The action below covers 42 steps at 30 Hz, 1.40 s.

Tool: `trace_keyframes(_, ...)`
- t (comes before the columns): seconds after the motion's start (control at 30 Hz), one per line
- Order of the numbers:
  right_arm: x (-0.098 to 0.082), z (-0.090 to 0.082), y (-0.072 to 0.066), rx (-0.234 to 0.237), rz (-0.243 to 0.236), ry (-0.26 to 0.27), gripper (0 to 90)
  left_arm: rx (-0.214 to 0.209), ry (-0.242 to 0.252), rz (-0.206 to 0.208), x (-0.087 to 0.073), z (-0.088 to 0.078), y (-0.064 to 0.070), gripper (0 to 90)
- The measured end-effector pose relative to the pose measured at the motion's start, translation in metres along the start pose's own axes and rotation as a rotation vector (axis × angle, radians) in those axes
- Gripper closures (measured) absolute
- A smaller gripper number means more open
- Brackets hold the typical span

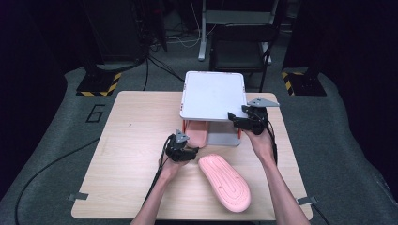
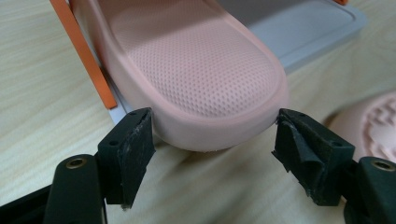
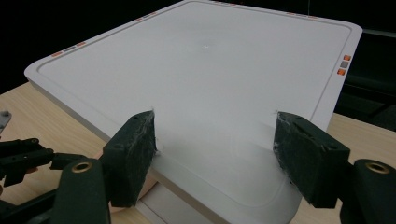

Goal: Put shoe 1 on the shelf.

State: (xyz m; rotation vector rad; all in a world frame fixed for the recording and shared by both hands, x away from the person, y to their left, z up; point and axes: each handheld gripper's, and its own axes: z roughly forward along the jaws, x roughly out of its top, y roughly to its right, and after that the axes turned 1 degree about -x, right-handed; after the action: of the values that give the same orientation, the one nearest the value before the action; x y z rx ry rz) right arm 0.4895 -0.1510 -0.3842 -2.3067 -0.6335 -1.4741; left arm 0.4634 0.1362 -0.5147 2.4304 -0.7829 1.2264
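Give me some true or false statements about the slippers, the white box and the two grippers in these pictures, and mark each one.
1. One pink slipper lies sole up on the table. True.
2. The left gripper has its jaws around a slipper's end. True.
3. The white lid lies flat on the table. False: its near edge is raised.
4. The right gripper is at the sole-up slipper. False: it is at the lid's corner.

High view looks down on the table [image 1: 117, 187]; both tongs views sit close at the rack [image 1: 213, 93]
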Motion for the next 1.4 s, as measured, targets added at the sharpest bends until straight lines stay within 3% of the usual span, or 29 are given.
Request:
trace_keyframes(0.23,0.0,-0.001,0.001,0.001,-0.001,-0.006,29.3,0.025,-0.008,-0.021,0.008,0.011,-0.005,28.5)
trace_keyframes(0.3,0.0,0.0,0.001,0.001,-0.002,-0.006,29.3,0.033,0.011,-0.033,0.01,0.015,-0.005,28.8)
trace_keyframes(0.37,0.0,-0.001,0.001,0.001,-0.001,-0.006,29.5,0.022,0.011,-0.064,0.01,0.018,-0.005,28.4)
trace_keyframes(0.53,0.0,0.0,0.001,-0.001,0.003,0.006,29.8,0.024,0.007,-0.03,0.012,0.017,-0.007,28.0)
trace_keyframes(0.63,0.0,-0.001,0.002,0.003,0.002,-0.002,29.8,0.006,0.04,-0.053,0.013,0.011,-0.006,28.0)
trace_keyframes(0.73,0.0,-0.003,0.001,0.012,0.011,0.001,26.8,-0.029,0.11,-0.064,0.013,-0.006,-0.007,24.0)
trace_keyframes(0.87,-0.001,-0.01,-0.003,0.029,0.024,0.071,25.8,-0.057,0.231,-0.096,0.009,-0.044,-0.015,20.5)
trace_keyframes(0.93,-0.003,-0.017,-0.008,0.042,0.019,0.1,25.1,-0.075,0.27,-0.088,0.003,-0.064,-0.019,18.5)
trace_keyframes(1.03,-0.007,-0.032,-0.016,0.036,0.002,0.12,22.7,-0.062,0.308,-0.075,-0.009,-0.096,-0.026,16.7)
trace_keyframes(1.17,-0.026,-0.061,-0.021,0.041,-0.031,0.138,21.6,-0.03,0.342,-0.103,-0.028,-0.129,-0.042,16.4)
trace_keyframes(1.4,-0.064,-0.099,-0.018,0.055,-0.03,0.11,21.3,0.054,0.355,-0.136,-0.064,-0.164,-0.063,16.4)
